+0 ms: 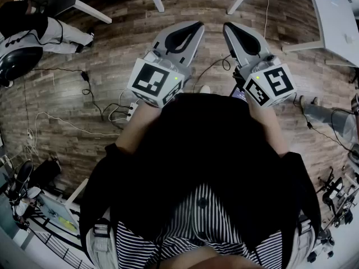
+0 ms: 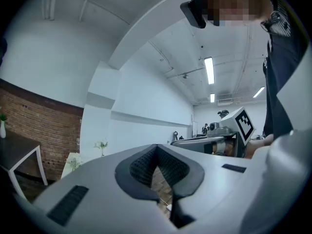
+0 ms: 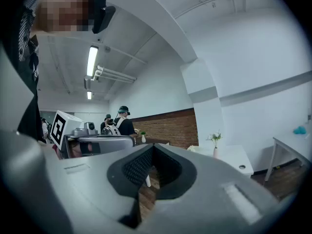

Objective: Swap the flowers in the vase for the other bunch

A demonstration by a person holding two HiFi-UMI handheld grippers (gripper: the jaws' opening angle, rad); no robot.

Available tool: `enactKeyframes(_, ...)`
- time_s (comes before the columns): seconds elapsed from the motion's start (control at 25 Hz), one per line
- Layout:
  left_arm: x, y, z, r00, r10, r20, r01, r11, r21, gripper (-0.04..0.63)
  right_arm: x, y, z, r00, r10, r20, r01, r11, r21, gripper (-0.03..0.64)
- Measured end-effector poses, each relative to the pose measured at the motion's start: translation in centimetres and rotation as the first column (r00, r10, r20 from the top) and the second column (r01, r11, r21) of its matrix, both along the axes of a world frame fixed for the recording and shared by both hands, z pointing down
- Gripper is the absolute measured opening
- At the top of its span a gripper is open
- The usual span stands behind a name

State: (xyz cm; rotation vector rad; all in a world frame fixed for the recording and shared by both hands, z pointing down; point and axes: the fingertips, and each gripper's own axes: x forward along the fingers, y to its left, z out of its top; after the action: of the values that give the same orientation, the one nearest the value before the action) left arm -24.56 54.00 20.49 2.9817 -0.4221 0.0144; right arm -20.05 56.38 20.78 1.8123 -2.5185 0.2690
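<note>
Both the left tool [image 1: 196, 24] and the right tool [image 1: 228, 26] have jaws together, nothing between them, side by side above the wood floor [image 1: 112, 49]. A vase of flowers [image 3: 215, 147] stands on a distant white desk [image 3: 228, 163].

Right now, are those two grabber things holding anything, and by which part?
Nothing is held. The left gripper and the right gripper both have their jaws shut, with nothing between them.
</note>
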Motion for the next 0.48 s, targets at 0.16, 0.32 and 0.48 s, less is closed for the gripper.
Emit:
enactKeyframes(0.16,0.3,-0.2,0.4,1.000,0.001,0.008,-0.001,1.000,-0.008,0.005,-0.2,-0.1,0.2,1.000,-0.026,-0.001,0.026,1.000,0.000,0.002)
enactKeyframes(0.32,0.6,-0.1,0.4,1.000,-0.001,0.007,0.001,1.000,-0.013,0.005,0.2,0.3,0.0,0.999,-0.028,0.019,0.028,1.000,-0.001,0.002)
enactKeyframes(0.48,1.3,0.1,-0.2,1.000,-0.002,-0.005,0.002,1.000,0.000,0.005,0.8,0.9,-0.6,0.998,-0.055,0.041,0.055,0.998,0.004,0.002)
